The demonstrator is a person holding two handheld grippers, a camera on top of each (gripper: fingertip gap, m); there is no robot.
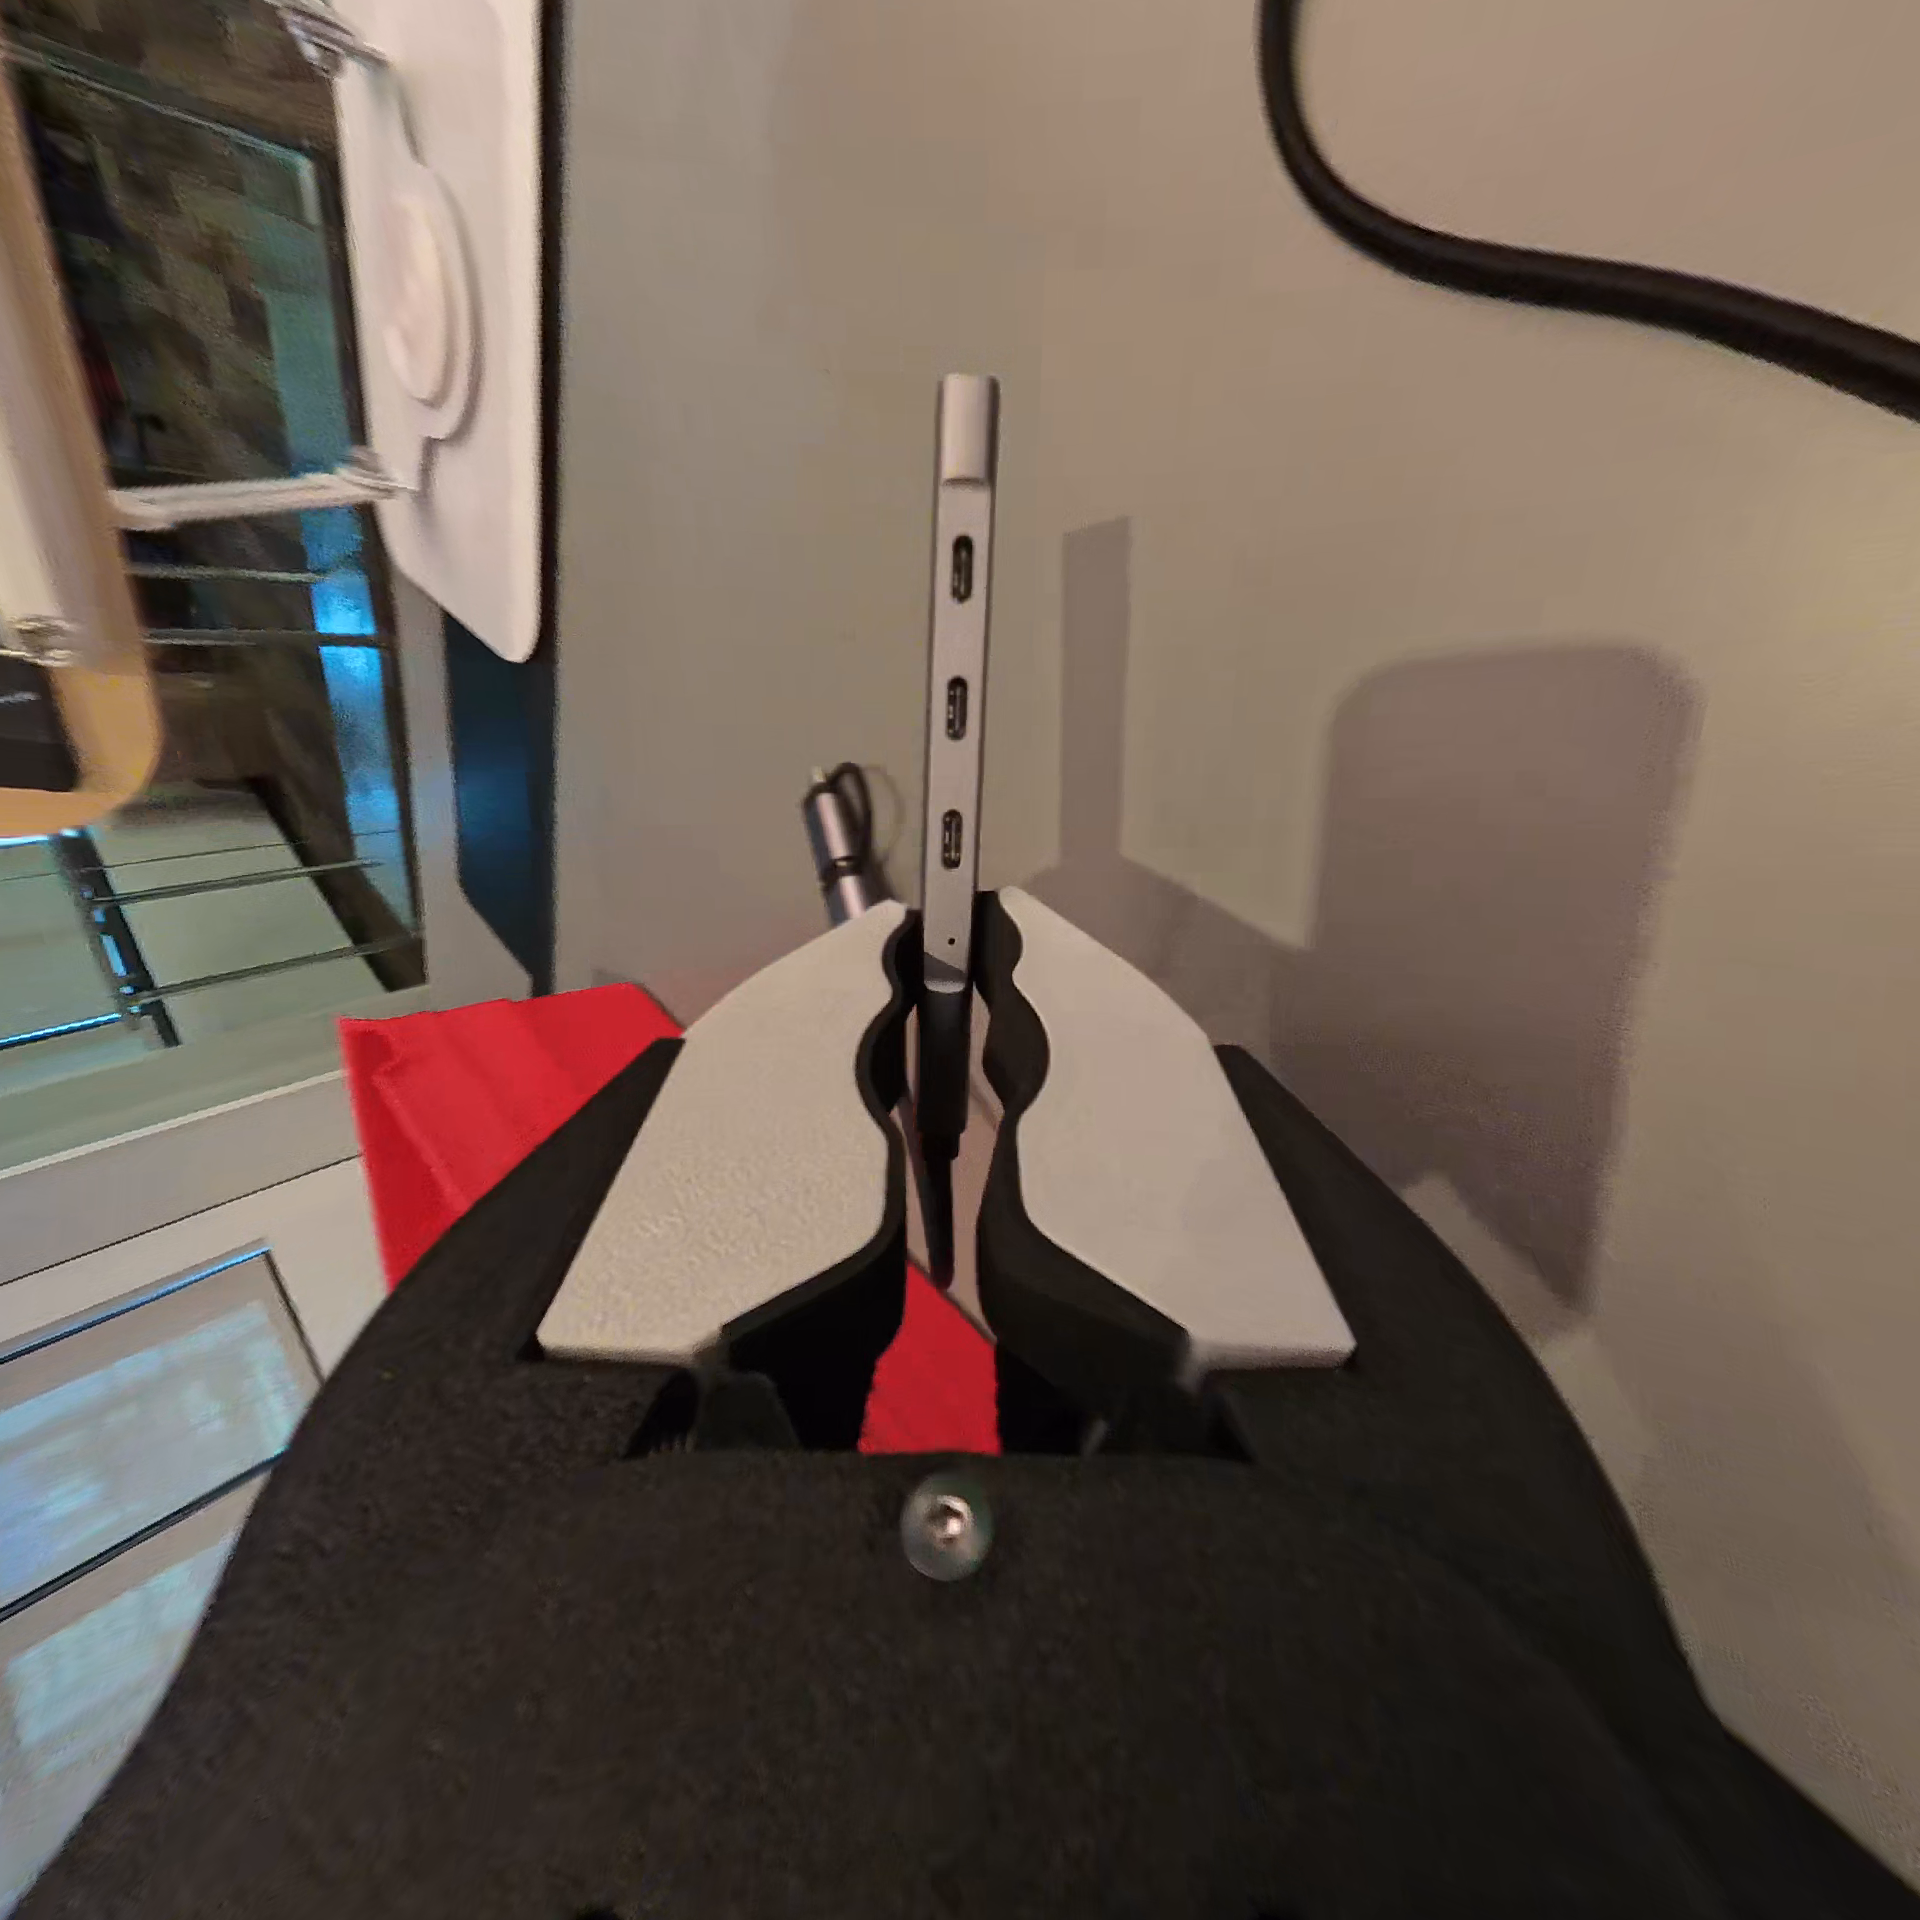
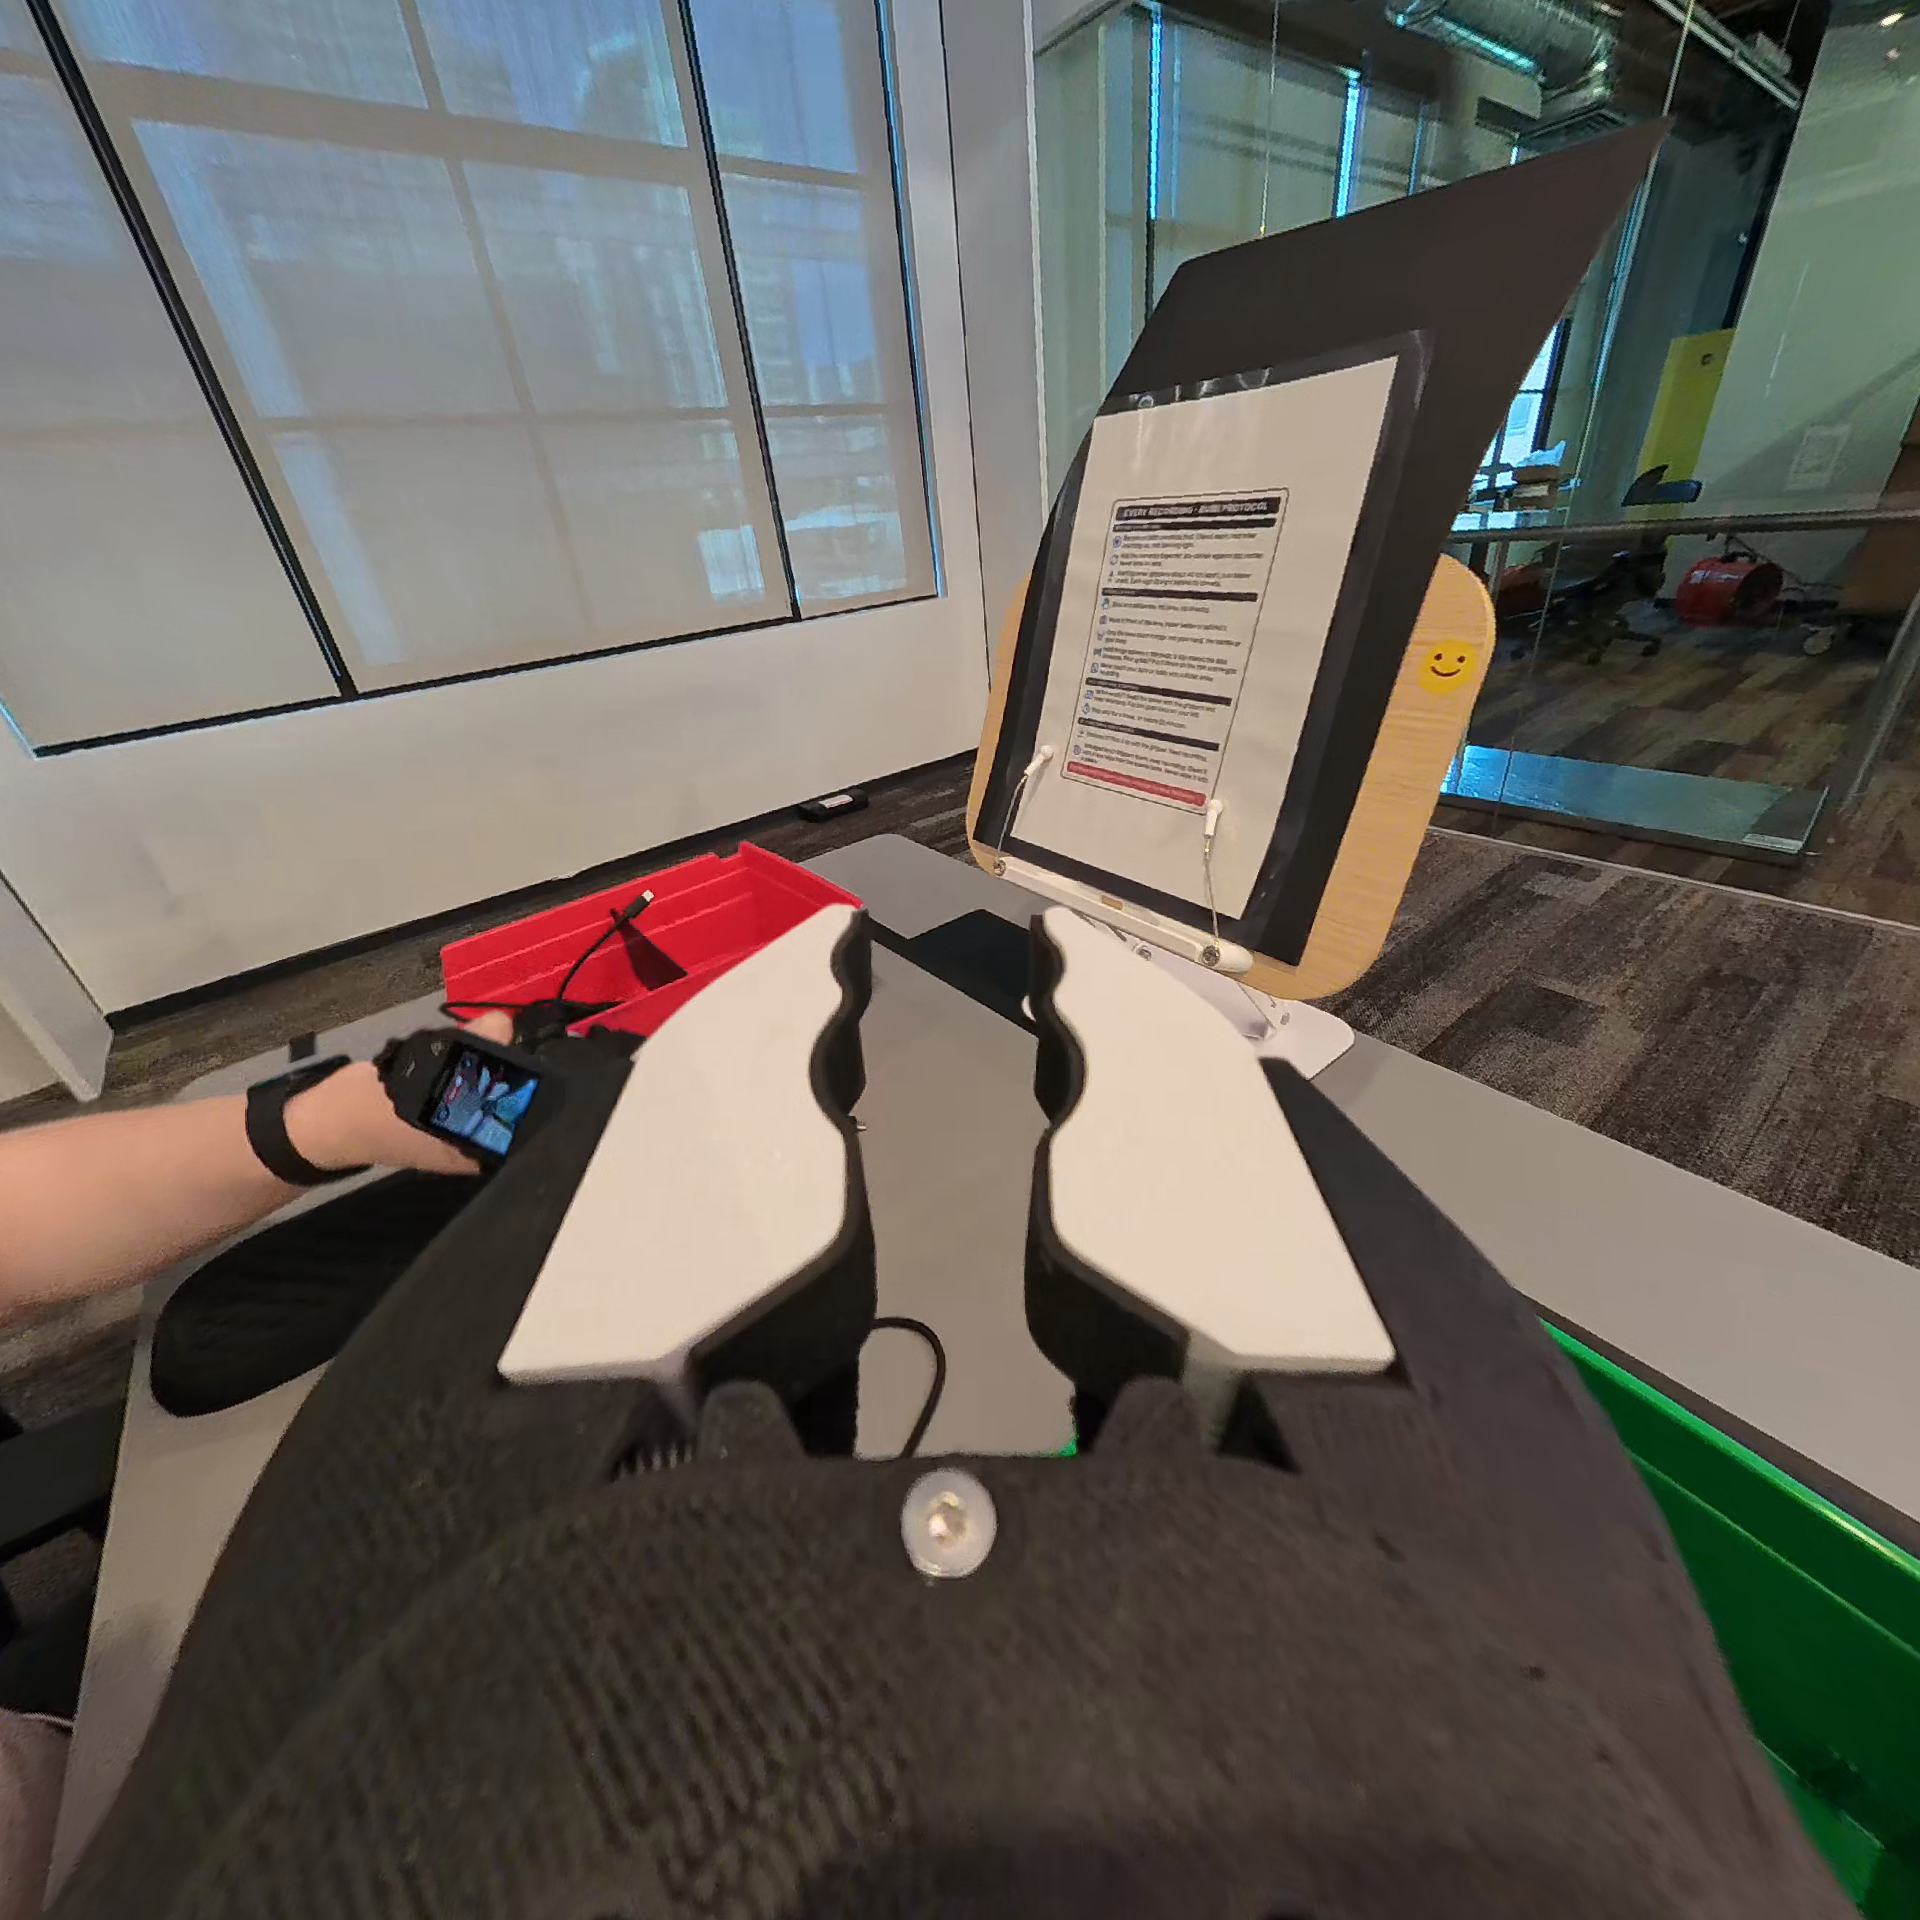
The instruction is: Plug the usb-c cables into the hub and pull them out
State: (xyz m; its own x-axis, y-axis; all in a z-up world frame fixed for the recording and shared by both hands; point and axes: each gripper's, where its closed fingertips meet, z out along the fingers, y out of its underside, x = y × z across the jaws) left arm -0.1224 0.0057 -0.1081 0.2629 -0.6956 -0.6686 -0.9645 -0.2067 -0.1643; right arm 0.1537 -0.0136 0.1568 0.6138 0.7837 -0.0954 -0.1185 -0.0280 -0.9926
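Observation:
In the left wrist view my left gripper (image 1: 951,920) is shut on the near end of a slim grey USB-C hub (image 1: 964,665). The hub stands edge-on above the grey table, with three empty ports facing me. Its own dark cable (image 1: 935,1174) runs back between the jaws. A grey plug of the hub's lead (image 1: 840,852) lies just left of it. A thick black cable (image 1: 1558,281) curves across the table beyond. In the right wrist view my right gripper (image 2: 948,935) is open and empty above the table. A thin black USB-C cable (image 2: 613,940) lies in the red bin.
A red bin (image 2: 769,894) (image 1: 499,1091) sits at the table's left. A document stand with a printed sheet (image 2: 1195,644) stands at the far edge. A green bin (image 2: 1766,1558) is at the right. A person's forearm and the left gripper's screen (image 2: 478,1101) are at the left. The gap from one gripper's tips to the other's is roughly 40 centimeters.

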